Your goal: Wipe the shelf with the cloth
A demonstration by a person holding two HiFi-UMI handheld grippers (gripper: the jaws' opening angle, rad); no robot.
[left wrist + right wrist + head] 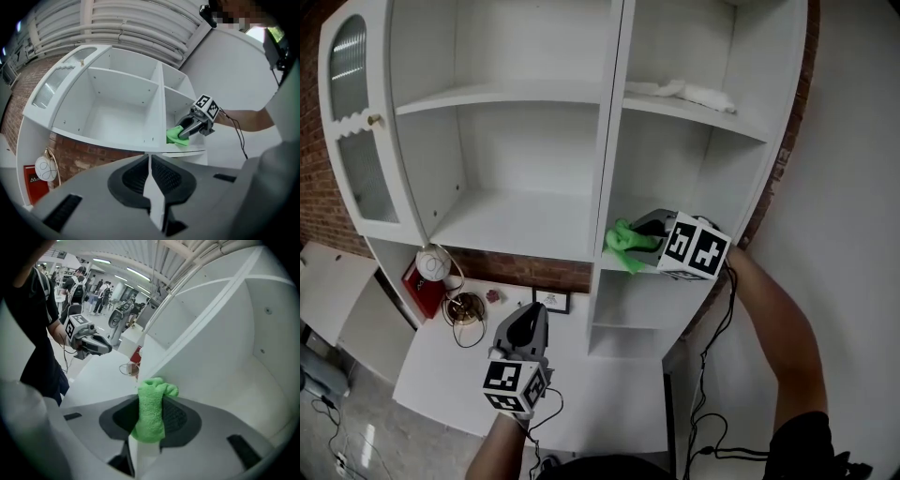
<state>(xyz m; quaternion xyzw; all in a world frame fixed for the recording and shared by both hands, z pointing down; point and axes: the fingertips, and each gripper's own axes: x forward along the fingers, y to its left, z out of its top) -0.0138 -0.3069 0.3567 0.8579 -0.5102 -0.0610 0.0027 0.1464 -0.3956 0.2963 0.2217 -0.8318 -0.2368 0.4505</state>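
Two grippers are in play, but only one is working. Our right gripper is clamped on a bright green terry cloth, a bunched fold of it pinched between the jaws with the top tuft poking out ahead. In the head view the cloth sits at the front of the white middle shelf board in the right-hand bay, close to the white upright divider, and it appears to touch the board there. Our left gripper hangs low over the white table, jaws pressed together with nothing between them.

We judge the wiping barely begun, with most of the board bare behind the cloth.

Several things could go wrong. Only a narrow fold is pinched, so drag against the board could pull the cloth free. Little cloth reaches past the jaws, so tilting too steeply could scrape hard jaw tips on the paint. A sideways stroke could knock the divider, and the black cable trailing from our right gripper could catch on the shelf's front edge.
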